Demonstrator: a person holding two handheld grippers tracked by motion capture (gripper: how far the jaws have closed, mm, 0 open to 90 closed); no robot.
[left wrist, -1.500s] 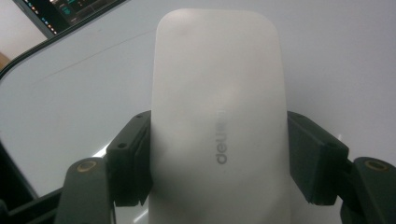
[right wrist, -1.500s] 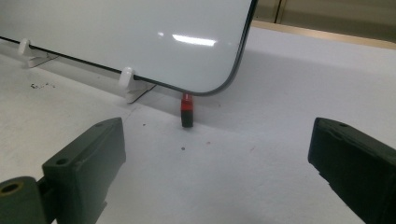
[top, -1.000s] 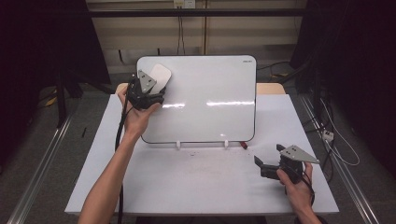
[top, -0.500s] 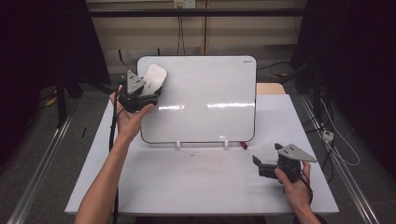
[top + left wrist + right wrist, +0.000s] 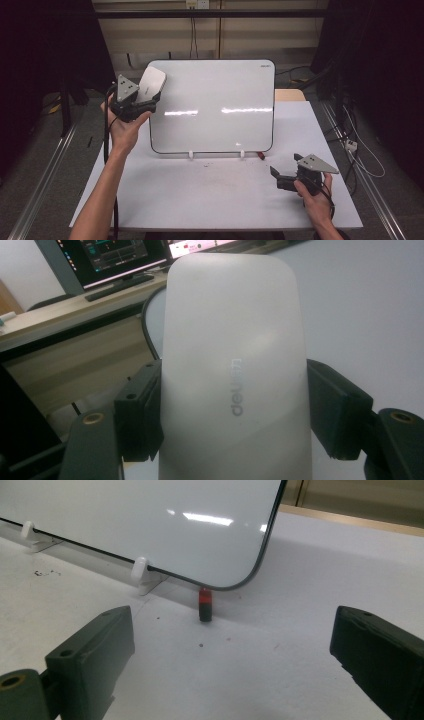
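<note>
Left tool (image 5: 150, 101) is clamped on the eraser (image 5: 151, 84): a pale grey rounded block with "deli" lettering, seen end-on in the left gripper view (image 5: 235, 375), a black jaw pressing each long side. In the high view the eraser sticks out from the tool toward 1 o'clock and overlaps the top-left corner of the whiteboard (image 5: 215, 107); whether it touches the board face can't be told.

Left hand (image 5: 122, 131) is raised off the surface, at about 10 o'clock from the surface centre, forearm running in from 6 o'clock, wrist cocked so the tool points toward the board. Grey plate on top, cable hanging down beside the forearm.

Right tool (image 5: 274, 174) sits low at about 4 o'clock on the surface, held in the right hand (image 5: 314, 196), jaws wide apart with nothing between them. It points toward 10 o'clock at the board's lower-right corner. In the right gripper view a small red-and-black marker cap (image 5: 205, 604) lies just under that corner, well beyond the jaws.

The surface (image 5: 210, 200) is white, with dark specks in front of the board. The board stands tilted back on two white clips (image 5: 190, 154), blank, with glare streaks. Behind: beige wall, cables, black curtains at 9 and 3 o'clock. The left gripper view catches a monitor (image 5: 120, 255) on a desk.
</note>
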